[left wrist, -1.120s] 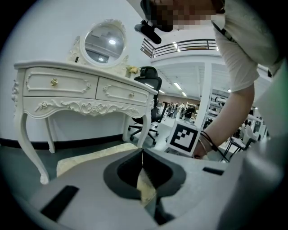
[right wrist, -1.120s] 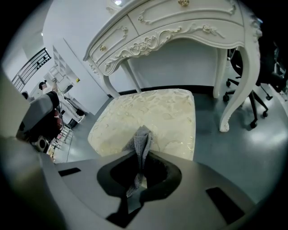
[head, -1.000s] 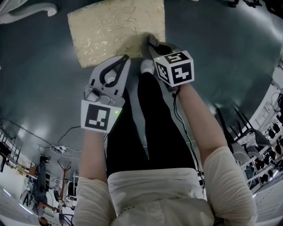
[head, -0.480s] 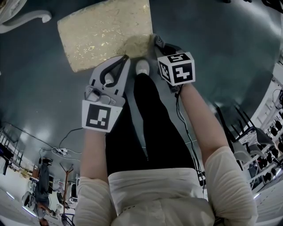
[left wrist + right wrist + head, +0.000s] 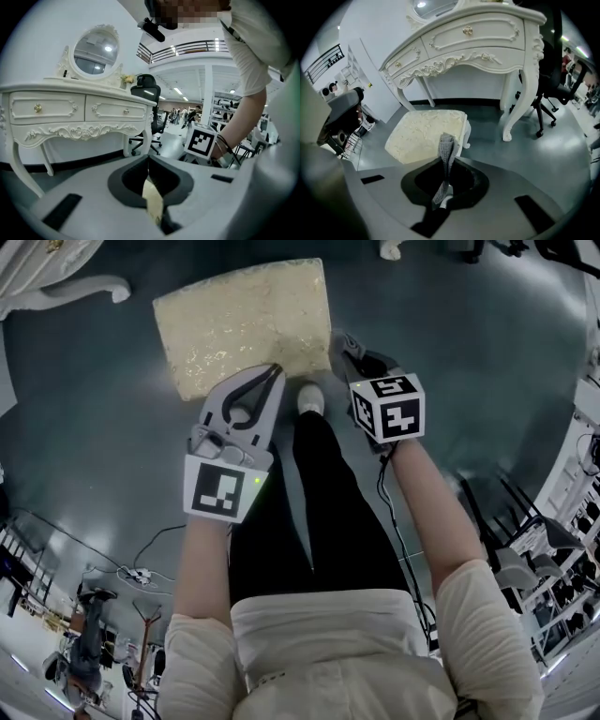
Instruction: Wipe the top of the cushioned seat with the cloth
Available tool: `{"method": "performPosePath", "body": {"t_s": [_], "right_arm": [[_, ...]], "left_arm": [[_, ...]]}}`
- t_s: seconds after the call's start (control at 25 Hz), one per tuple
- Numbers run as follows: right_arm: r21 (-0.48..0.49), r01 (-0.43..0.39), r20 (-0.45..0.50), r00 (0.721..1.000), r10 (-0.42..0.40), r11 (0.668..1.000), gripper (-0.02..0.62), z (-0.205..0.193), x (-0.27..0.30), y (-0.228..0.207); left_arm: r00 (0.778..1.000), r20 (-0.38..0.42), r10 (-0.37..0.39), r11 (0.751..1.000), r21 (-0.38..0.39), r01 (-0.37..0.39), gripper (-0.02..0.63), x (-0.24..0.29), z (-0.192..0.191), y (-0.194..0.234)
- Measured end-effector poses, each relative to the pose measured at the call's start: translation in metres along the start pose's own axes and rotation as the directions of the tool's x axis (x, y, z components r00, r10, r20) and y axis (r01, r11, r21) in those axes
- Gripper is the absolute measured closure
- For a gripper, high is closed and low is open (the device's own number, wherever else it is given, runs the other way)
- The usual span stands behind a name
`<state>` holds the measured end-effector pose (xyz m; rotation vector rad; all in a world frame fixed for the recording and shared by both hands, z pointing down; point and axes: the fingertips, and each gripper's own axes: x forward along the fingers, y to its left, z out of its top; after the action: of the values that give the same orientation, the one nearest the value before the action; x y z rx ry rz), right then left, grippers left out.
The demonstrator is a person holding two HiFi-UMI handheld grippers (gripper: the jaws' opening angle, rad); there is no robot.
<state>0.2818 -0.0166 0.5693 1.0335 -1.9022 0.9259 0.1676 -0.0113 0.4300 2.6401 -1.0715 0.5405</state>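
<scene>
Head view: the right gripper [image 5: 345, 345] has come off the cushioned seat [image 5: 239, 320] and sits just beside its right edge, so 1 wiping pass looks finished. The left gripper [image 5: 267, 381] hovers at the near edge. Left gripper view: jaws together, holding nothing. Right gripper view: only here does the grey cloth [image 5: 446, 152] show, pinched between the jaws.

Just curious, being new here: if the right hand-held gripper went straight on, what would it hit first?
Probably the seat: the right hand-held gripper, shut on the cloth, points at its near edge, though depth is unclear.
</scene>
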Motion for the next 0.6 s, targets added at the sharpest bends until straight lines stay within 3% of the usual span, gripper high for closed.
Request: {"method": "performPosePath", "body": {"t_s": [0.28,0.6], "right_arm": [[-0.010,-0.026,0.124,0.992,0.028,1.000,0.568,0.051,-0.052,0.053],[-0.125,-0.049,0.283,0.956,0.083,0.991,0.568,0.135,-0.121,0.140]], "left_arm": [[0.999,0.040,0.026,0.999,0.034,-0.028,0.604,-0.053,0.052,0.025],[0.989,0.094,0.110,0.991,0.062,-0.116,0.603,-0.135,0.122,0.069]]}}
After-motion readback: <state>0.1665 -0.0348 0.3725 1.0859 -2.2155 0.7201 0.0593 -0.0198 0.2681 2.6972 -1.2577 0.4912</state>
